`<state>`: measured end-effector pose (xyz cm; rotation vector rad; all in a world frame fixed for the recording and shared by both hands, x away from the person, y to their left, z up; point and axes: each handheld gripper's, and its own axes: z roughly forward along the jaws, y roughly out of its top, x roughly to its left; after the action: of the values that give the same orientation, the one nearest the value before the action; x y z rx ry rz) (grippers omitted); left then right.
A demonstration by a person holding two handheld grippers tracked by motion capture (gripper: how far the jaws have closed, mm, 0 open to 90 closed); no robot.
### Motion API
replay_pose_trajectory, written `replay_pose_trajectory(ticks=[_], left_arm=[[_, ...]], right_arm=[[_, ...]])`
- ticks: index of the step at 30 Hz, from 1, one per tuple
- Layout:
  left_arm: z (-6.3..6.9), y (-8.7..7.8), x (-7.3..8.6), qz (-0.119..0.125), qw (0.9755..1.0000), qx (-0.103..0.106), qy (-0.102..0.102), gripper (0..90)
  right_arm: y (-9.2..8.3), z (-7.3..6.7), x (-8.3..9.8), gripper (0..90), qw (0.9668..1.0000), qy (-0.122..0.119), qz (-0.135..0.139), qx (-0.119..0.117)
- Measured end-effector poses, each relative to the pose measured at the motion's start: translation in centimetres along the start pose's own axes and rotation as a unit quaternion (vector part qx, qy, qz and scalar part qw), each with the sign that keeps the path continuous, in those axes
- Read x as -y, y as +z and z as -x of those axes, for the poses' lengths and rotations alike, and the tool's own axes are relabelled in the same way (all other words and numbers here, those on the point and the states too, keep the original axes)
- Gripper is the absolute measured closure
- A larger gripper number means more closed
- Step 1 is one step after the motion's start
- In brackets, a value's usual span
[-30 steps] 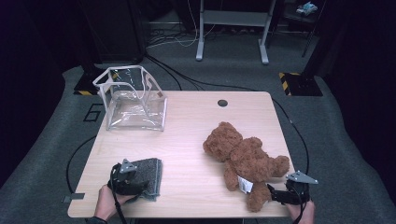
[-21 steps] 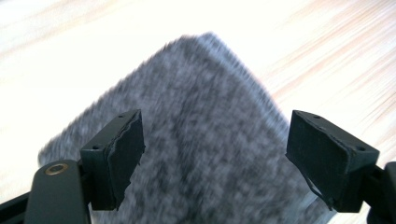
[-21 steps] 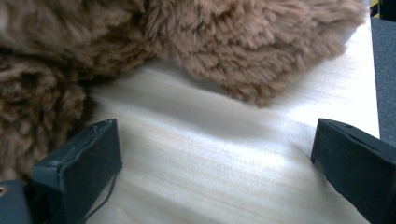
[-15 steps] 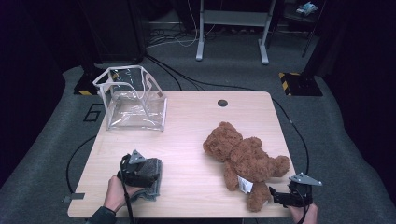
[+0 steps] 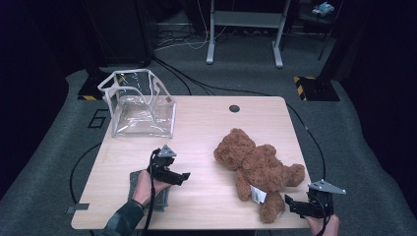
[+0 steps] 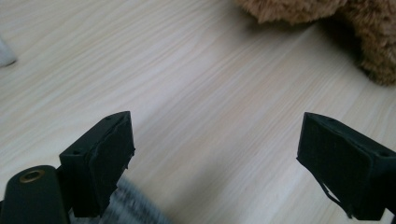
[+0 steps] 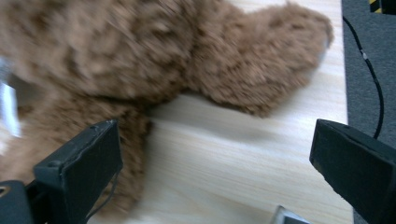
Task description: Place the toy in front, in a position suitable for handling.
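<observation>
The left tongs stood wide apart with nothing between them, having just been opening, and hung over bare wood near the front left of the counter. In the left gripper view the two black jaws framed plain wood grain, with a strip of the grey cloth blurred at the bottom edge between them. From the high view that grey cloth lay flat on the counter just under and behind the left hand. The right tongs were also spread open and gripped nothing; they sat at the front right corner of the counter, just beside the lower foot of the brown teddy bear. In the right gripper view the teddy bear lay close ahead, one leg reaching past the left jaw, though no pad pressed on it. The bear sprawled on the right half of the counter, head toward the middle. A clear plastic bag with white trim stood open at the far left corner, well apart from both hands.
</observation>
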<state>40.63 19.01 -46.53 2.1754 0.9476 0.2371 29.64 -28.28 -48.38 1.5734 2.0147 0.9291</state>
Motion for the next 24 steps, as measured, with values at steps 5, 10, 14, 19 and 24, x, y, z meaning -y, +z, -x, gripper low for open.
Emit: replay_pose_trajectory(ticks=[5, 10, 14, 19, 24], left_arm=[[0.9, 2.0, -2.4, 0.001, 0.9996, 0.026, 0.009, 10.0], [1.5, 3.6, -4.4, -0.005, 0.9991, 0.036, 0.022, 10.0], [1.9, 4.6, -5.7, -0.004, 0.9989, 0.039, 0.027, 10.9], [2.3, 6.4, -7.0, -0.016, 0.9979, 0.050, 0.039, 13.8], [2.8, 7.6, -8.0, -0.021, 0.9961, 0.055, 0.065, 15.7]], right_arm=[[-0.9, -1.1, -1.5, 1.1, 0.9999, -0.012, 0.005, -0.003], [-1.7, -2.2, -3.1, 1.0, 0.9996, -0.018, 0.013, -0.016], [-1.7, -3.1, -4.1, 2.0, 0.9994, -0.024, 0.016, -0.019], [-0.7, -3.6, -5.1, 4.9, 0.9991, -0.020, 0.014, -0.034], [0.0, -4.3, -5.8, 11.9, 0.9985, -0.018, 0.015, -0.049]])
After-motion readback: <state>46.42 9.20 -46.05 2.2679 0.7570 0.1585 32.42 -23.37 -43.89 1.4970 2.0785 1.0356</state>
